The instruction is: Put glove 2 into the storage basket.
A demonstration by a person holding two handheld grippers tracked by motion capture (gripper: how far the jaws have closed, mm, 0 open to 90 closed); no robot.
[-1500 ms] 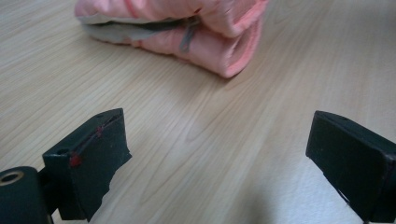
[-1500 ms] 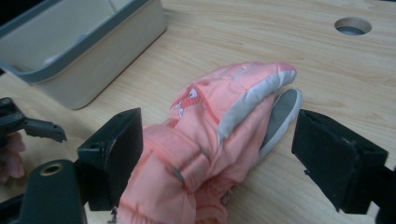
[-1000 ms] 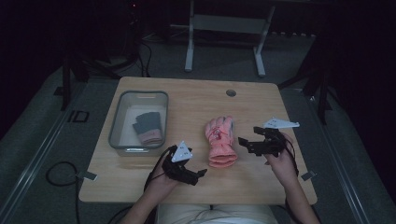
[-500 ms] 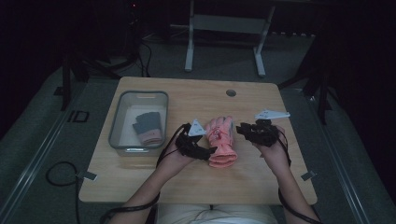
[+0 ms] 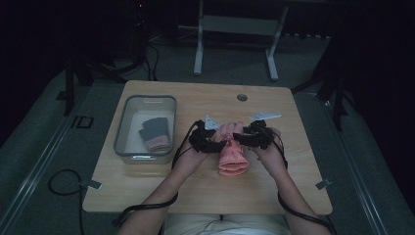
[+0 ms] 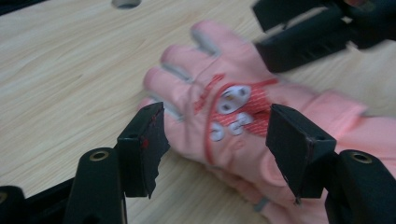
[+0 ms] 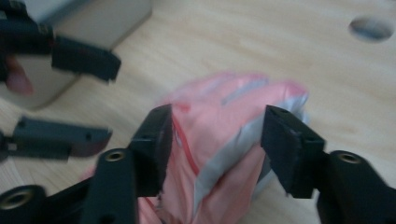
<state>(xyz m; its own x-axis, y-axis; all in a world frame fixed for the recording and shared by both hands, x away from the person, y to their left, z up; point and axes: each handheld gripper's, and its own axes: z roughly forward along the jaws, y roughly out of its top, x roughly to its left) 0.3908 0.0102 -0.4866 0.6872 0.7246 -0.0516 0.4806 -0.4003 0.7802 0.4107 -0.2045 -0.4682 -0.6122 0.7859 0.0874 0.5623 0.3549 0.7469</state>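
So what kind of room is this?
Probably a lab or recording studio, not a home. A lone wooden table stands on grey carpet in a dark room, with metal stands behind it and cables on the floor.

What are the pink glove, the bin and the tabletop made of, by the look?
Pink glove: likely soft knit fabric, matte, creased, with grey finger patches. Bin: probably clear plastic, walls see-through, grey rim. Tabletop: light wood or wood-look laminate, visible grain.

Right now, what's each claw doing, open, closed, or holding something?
Left claw: open around the pink glove, jaws have just been closing.
Right claw: jaws just reopened, glove between them; grip cannot be told.
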